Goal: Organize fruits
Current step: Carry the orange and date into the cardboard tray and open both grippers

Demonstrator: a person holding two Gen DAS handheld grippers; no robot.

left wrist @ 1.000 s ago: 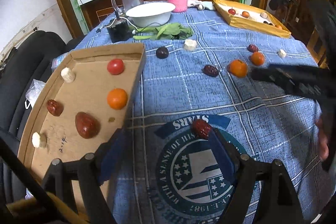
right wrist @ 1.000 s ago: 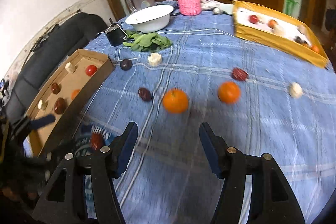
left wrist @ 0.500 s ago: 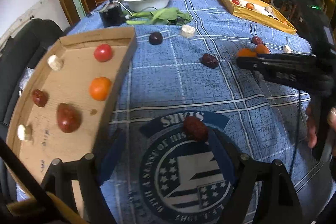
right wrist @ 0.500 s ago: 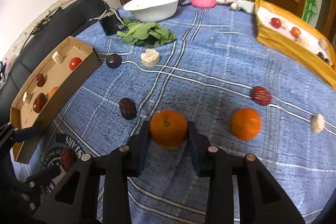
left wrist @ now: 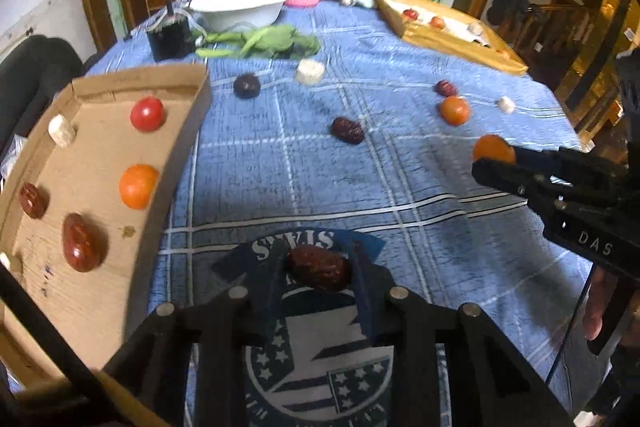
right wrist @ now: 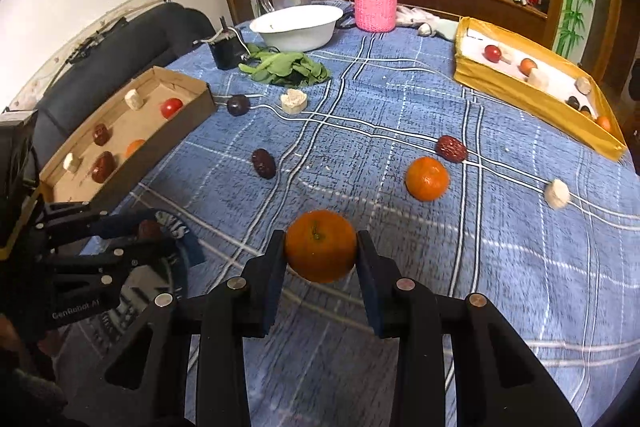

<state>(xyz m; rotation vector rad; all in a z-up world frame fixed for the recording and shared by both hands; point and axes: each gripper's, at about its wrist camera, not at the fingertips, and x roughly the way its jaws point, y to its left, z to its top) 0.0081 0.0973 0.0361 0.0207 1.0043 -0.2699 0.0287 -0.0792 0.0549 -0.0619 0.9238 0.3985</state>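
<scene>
Right wrist view alone shows the orange (right wrist: 320, 250) fully, jaws clamping it.

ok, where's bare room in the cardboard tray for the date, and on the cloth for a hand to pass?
In the cardboard tray, the bare floor between the tomato and the orange is free; the lower left by the big date is crowded. On the cloth, the stretch between the tray wall and the loose date is bare. Fruit clusters to the right around the loose orange.

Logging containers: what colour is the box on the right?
Yellow-gold box, white inside; clearest in the right wrist view.
</scene>
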